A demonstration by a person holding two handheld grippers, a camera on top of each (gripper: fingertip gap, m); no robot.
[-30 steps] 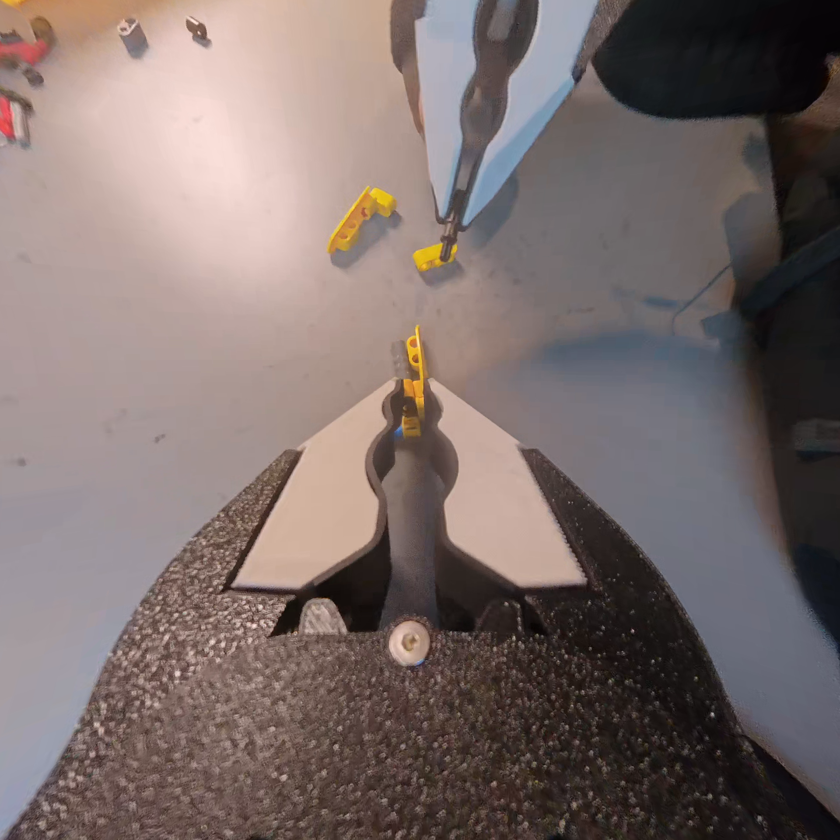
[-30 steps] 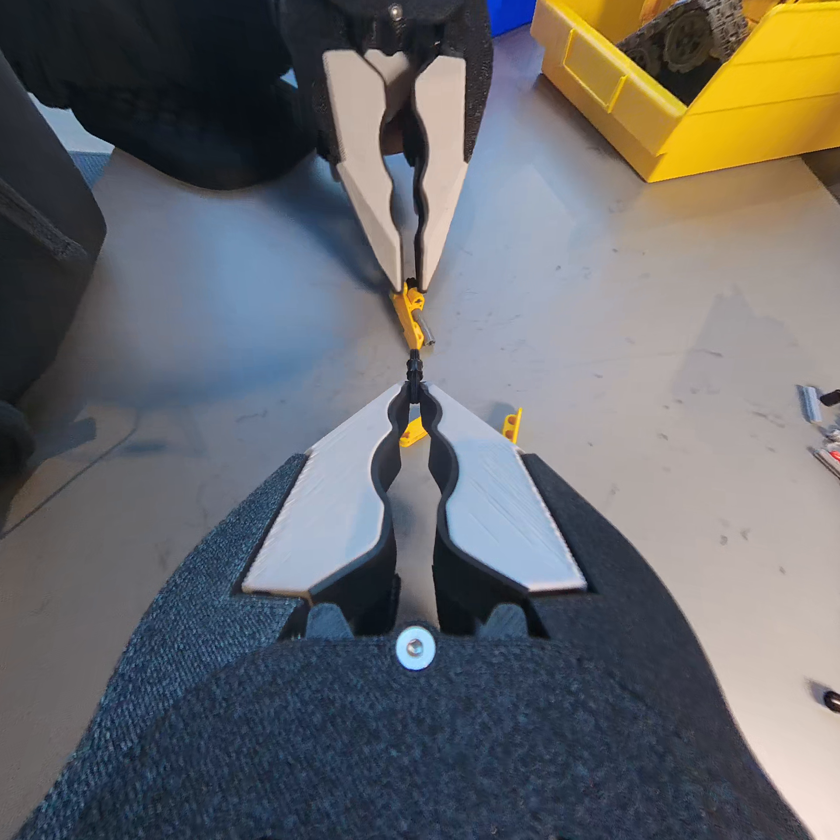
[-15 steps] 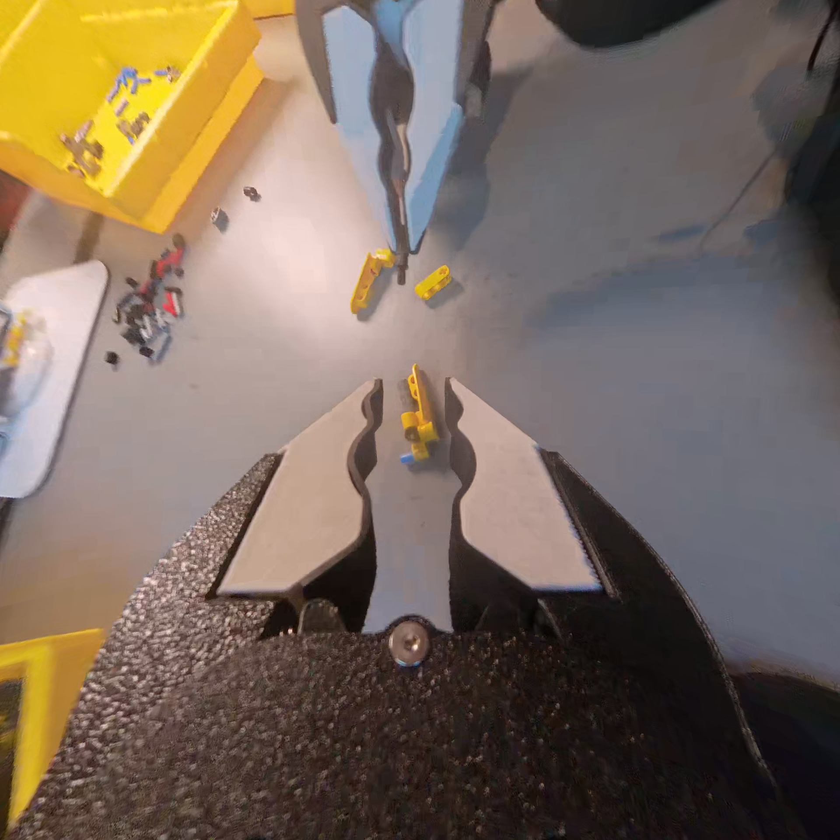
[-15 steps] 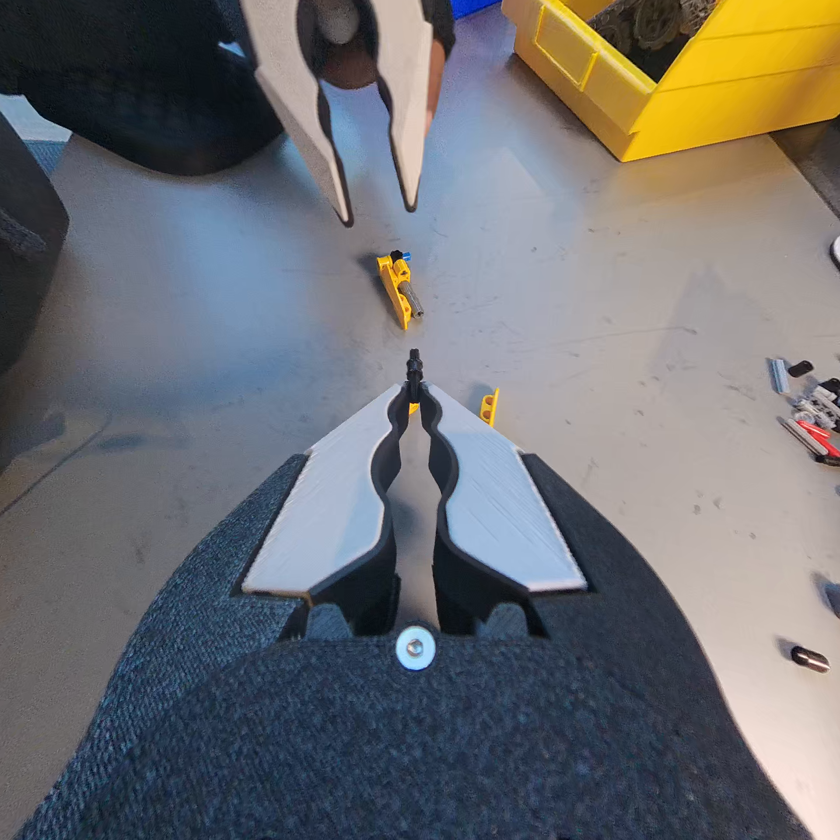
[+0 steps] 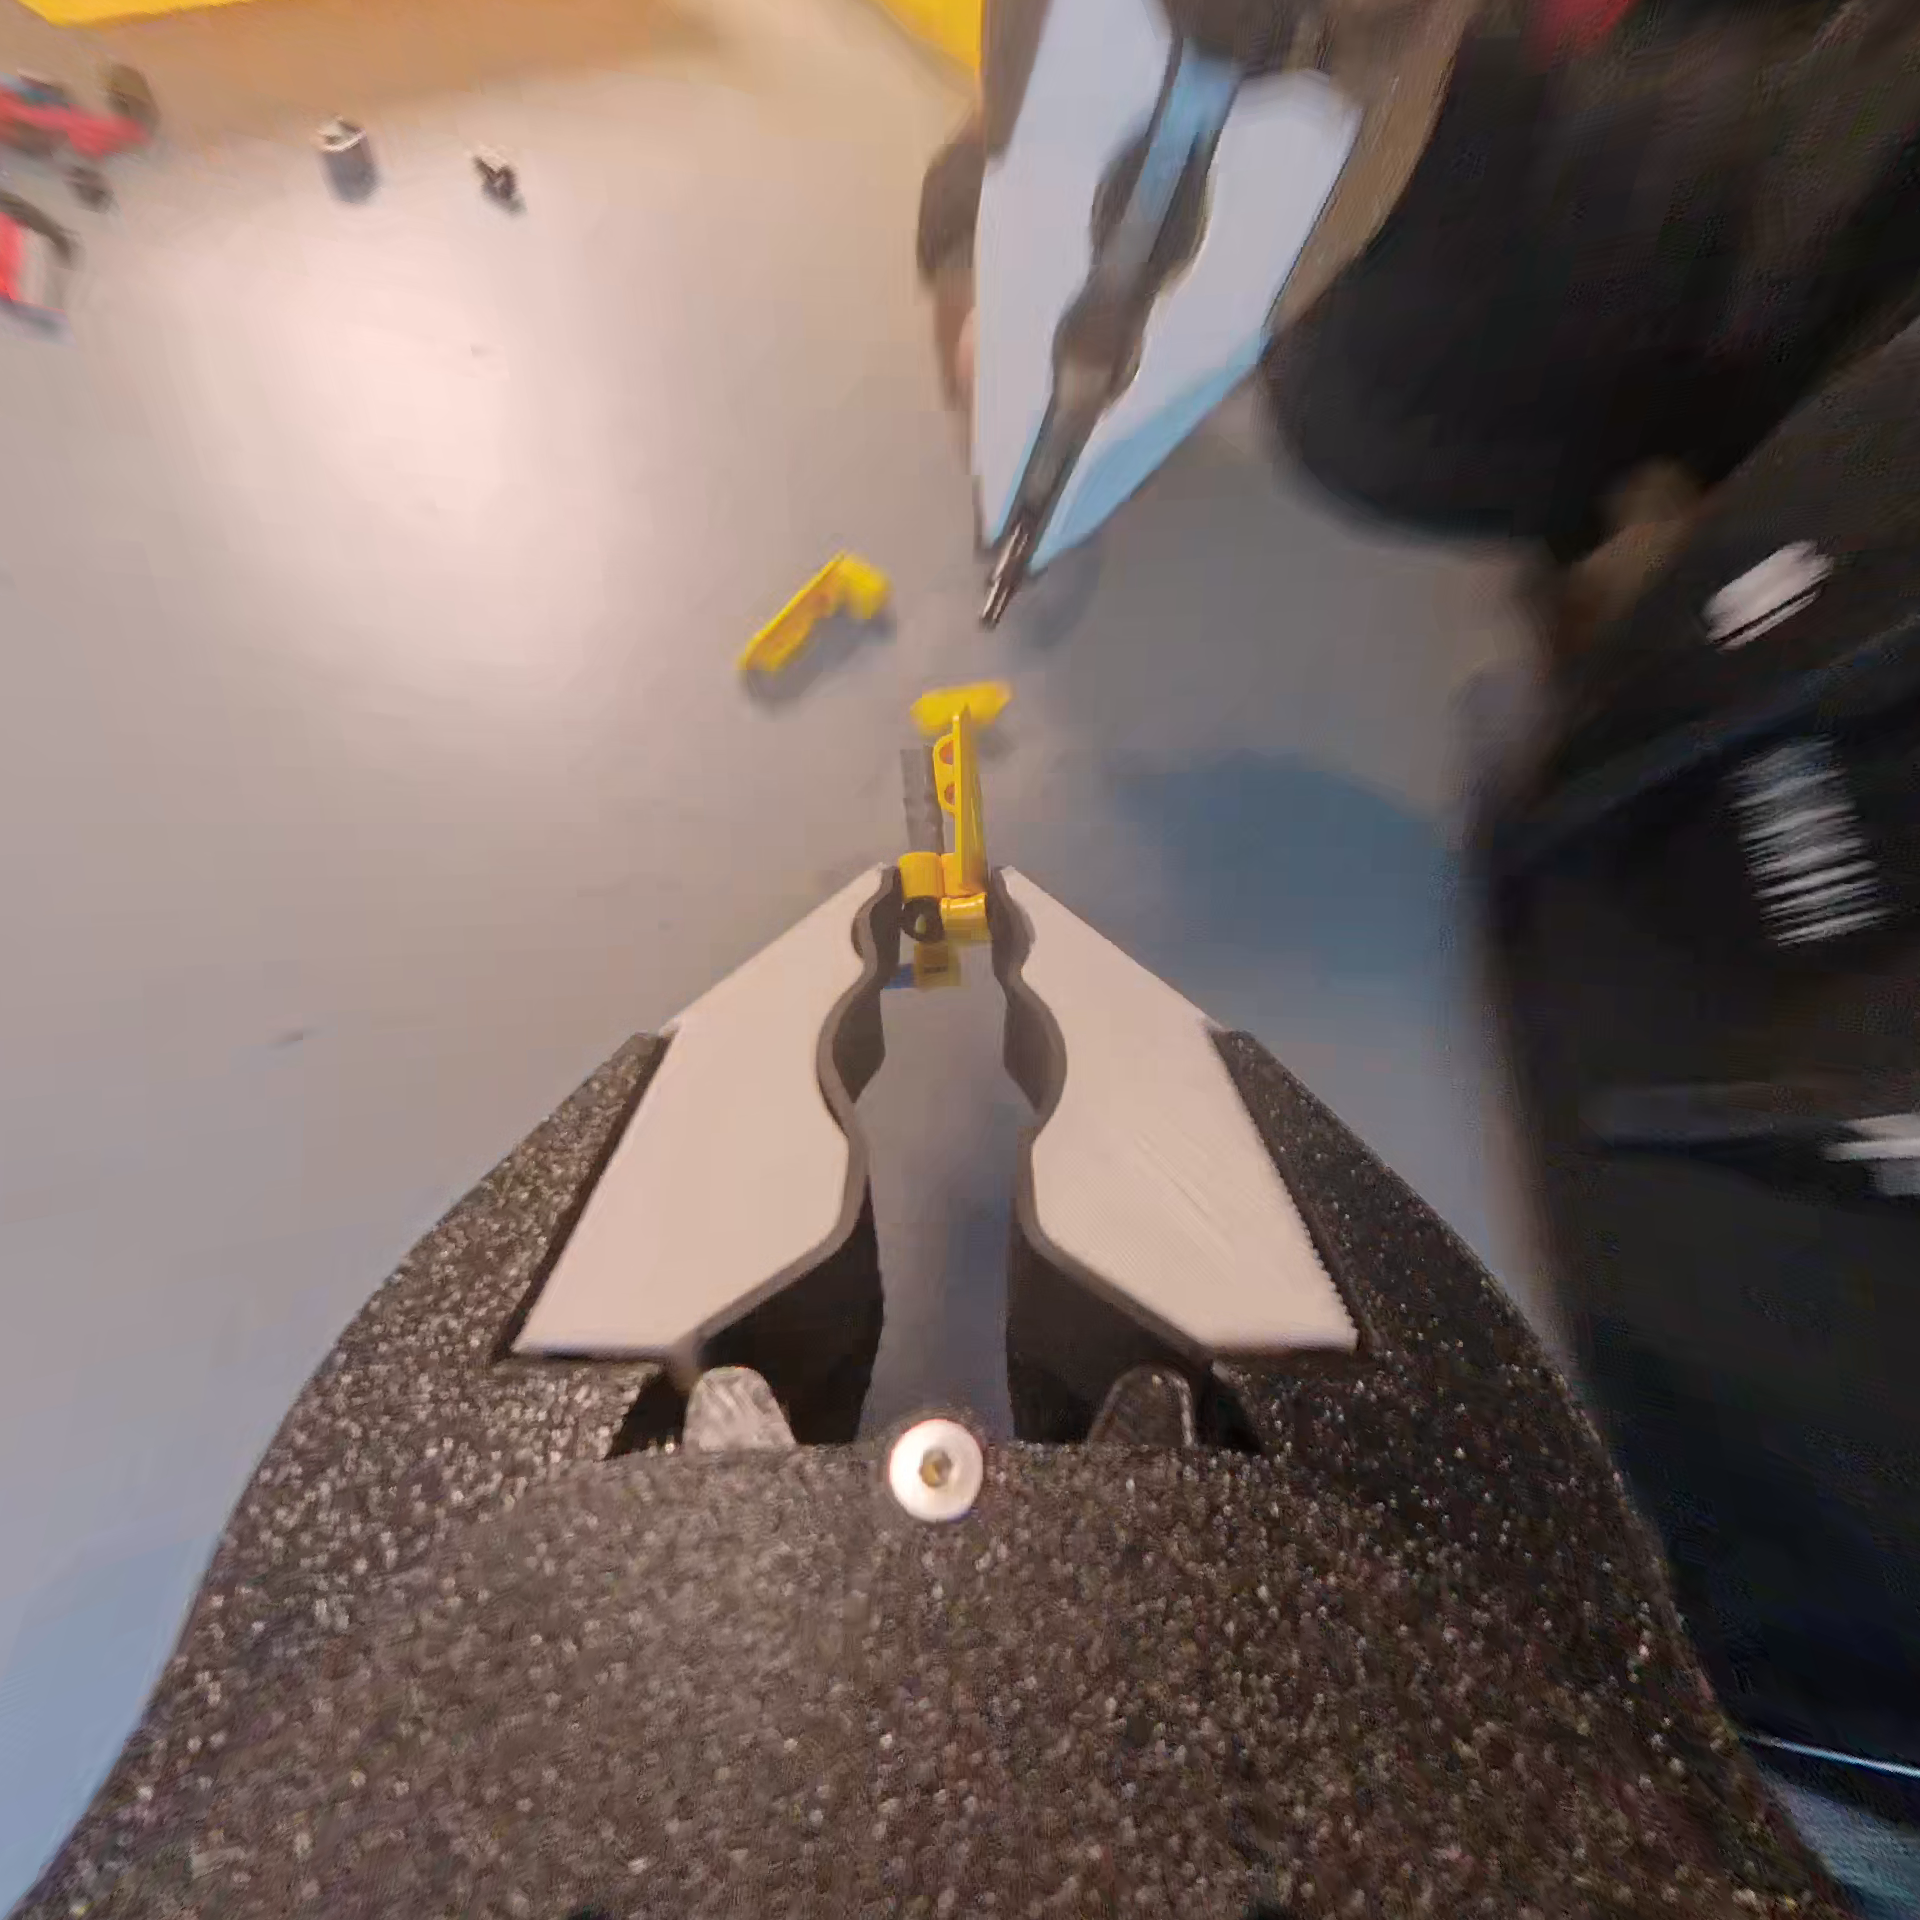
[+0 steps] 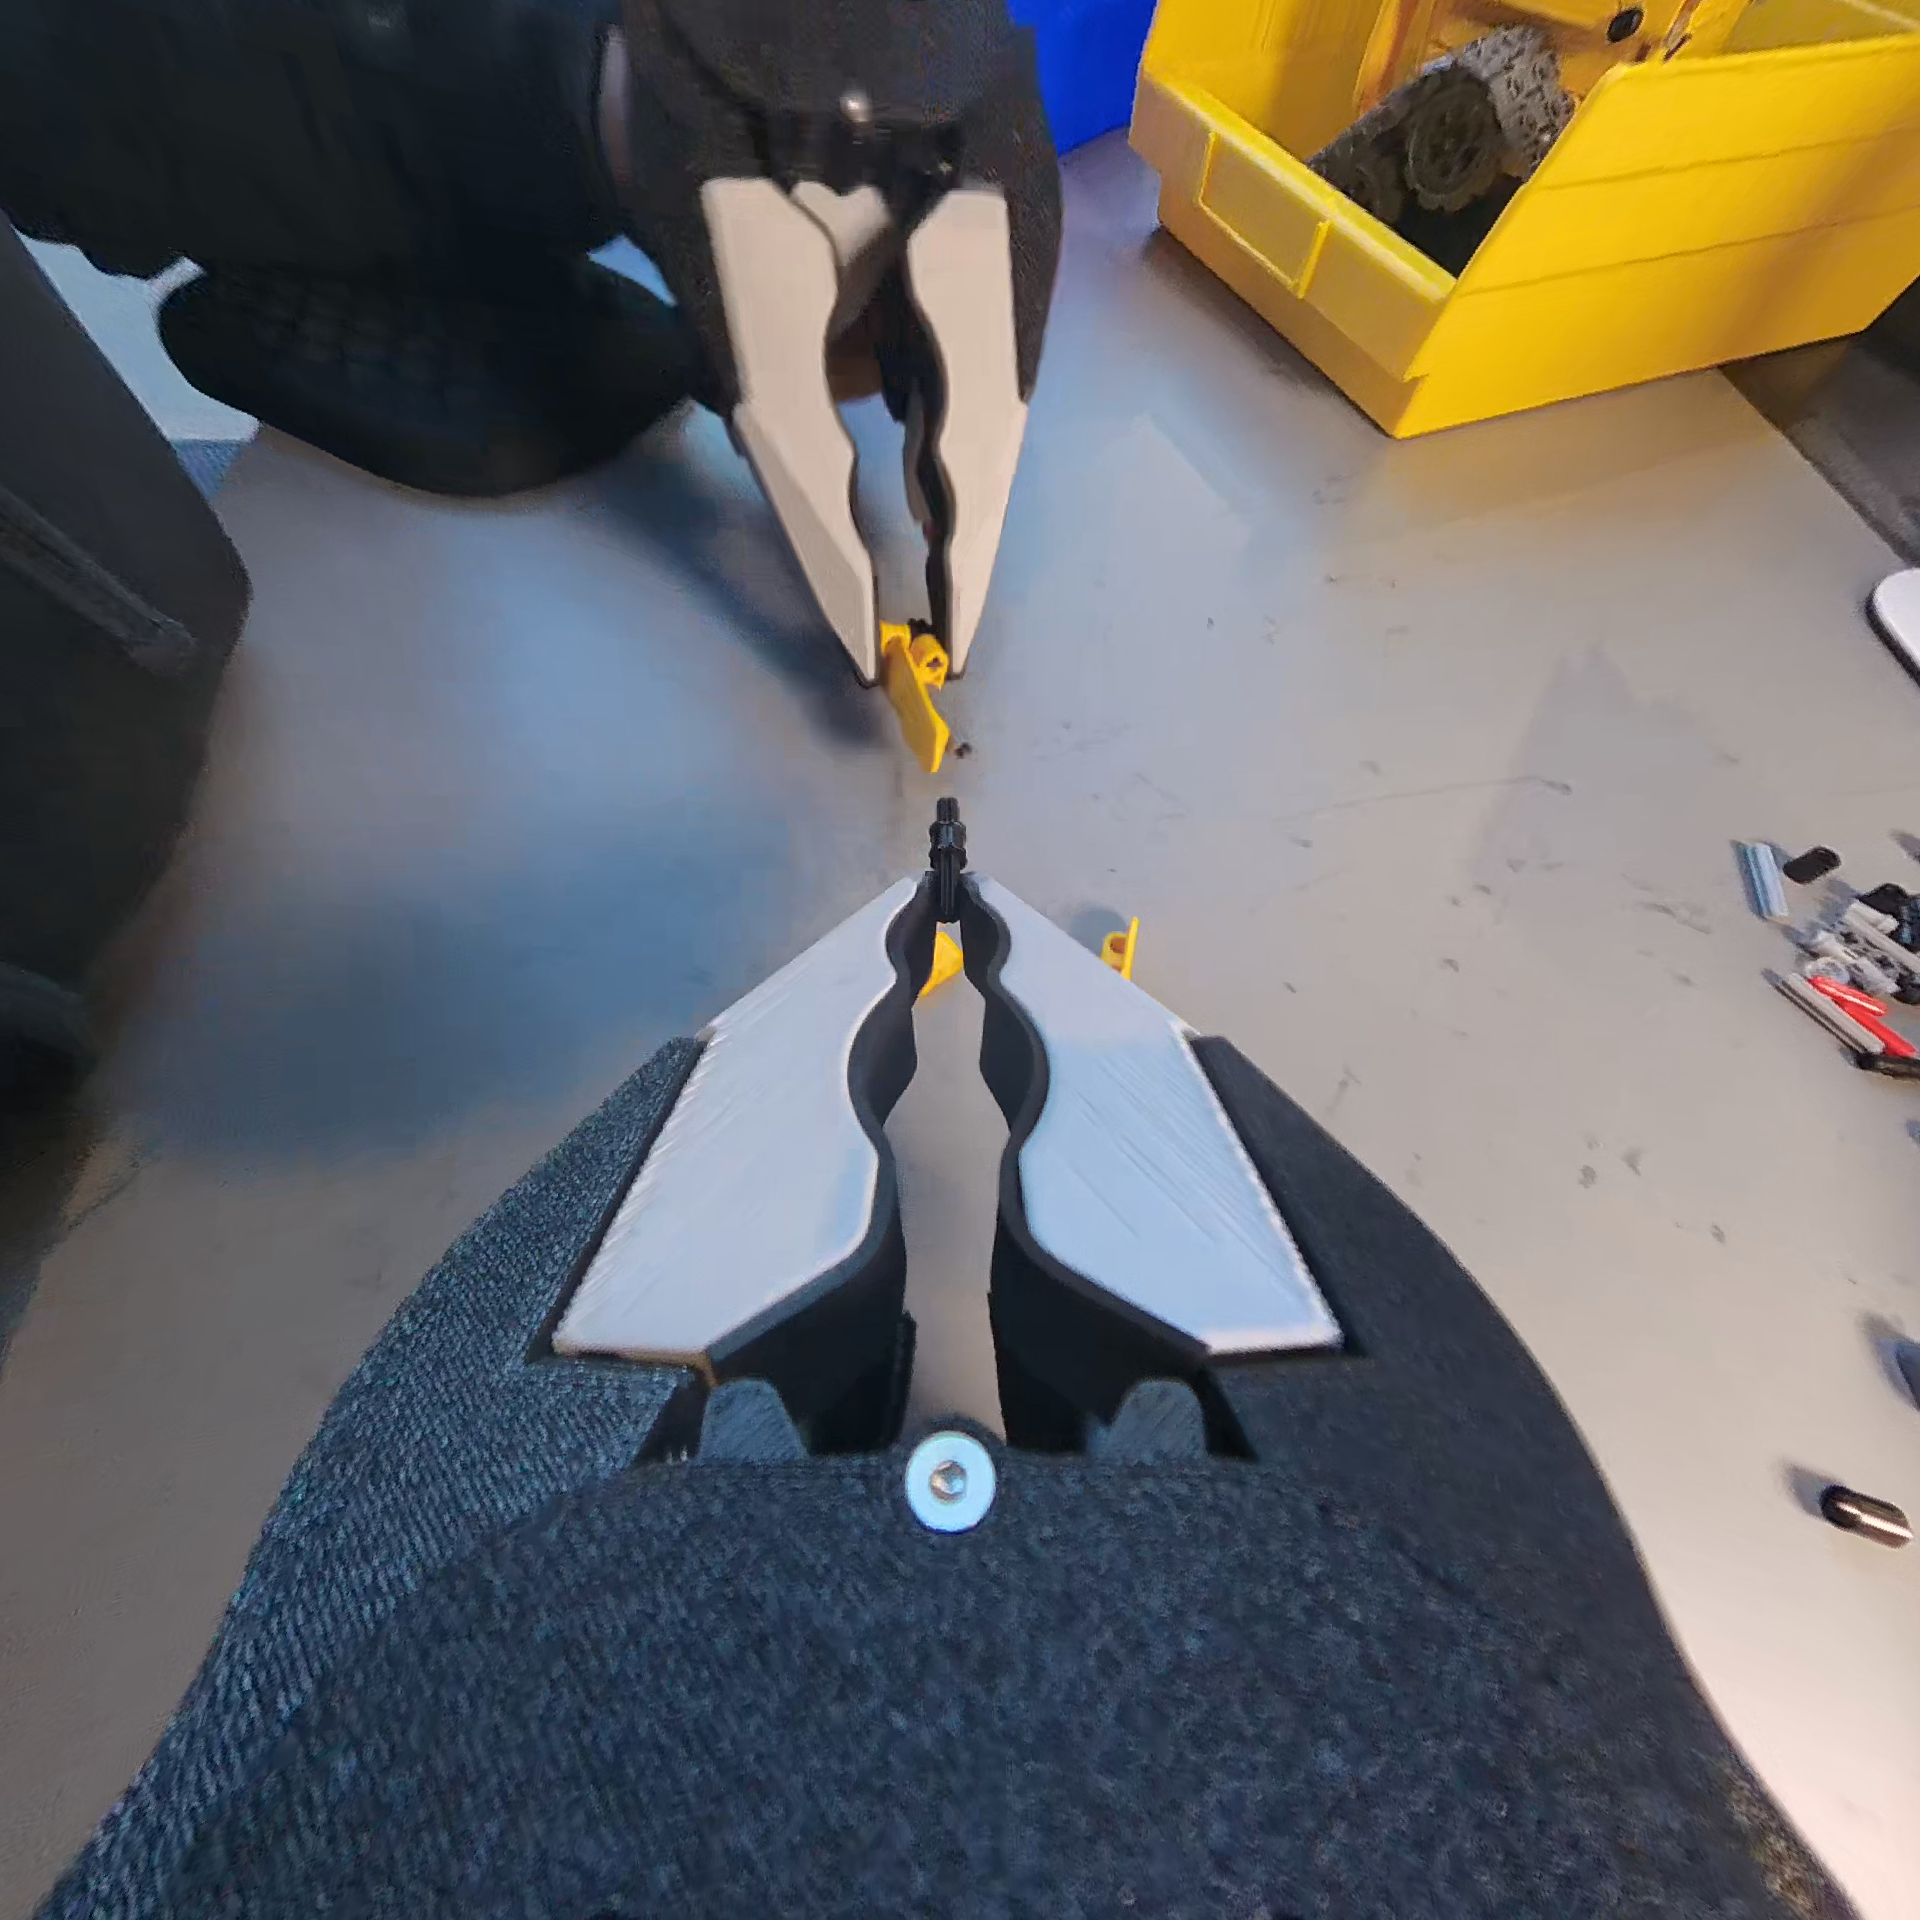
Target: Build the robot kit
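Two small plastic pieces are in hand. Yellow beam assembly point(image 5: 948, 873), with a grey axle alongside, sits between the left tool point(image 5: 943, 902) tips, which are closed onto its near end. Light, rigid, slick plastic; my guess is it pivots if gripped off-centre, so hold across the flat sides. Just beyond the assembly, the right tool point(image 6: 943, 900) is clenched on a black pin point(image 6: 947, 837). Loose yellow beam point(image 5: 815, 611) lies on the grey desk point(image 5: 395, 644) beyond the assembly; yellow bin point(image 6: 1538, 260) well apart.

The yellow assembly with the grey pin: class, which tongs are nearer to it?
Left. The left tongs straddle the yellow assembly; the right tongs, shut on a black pin, point at it across a gap of table.
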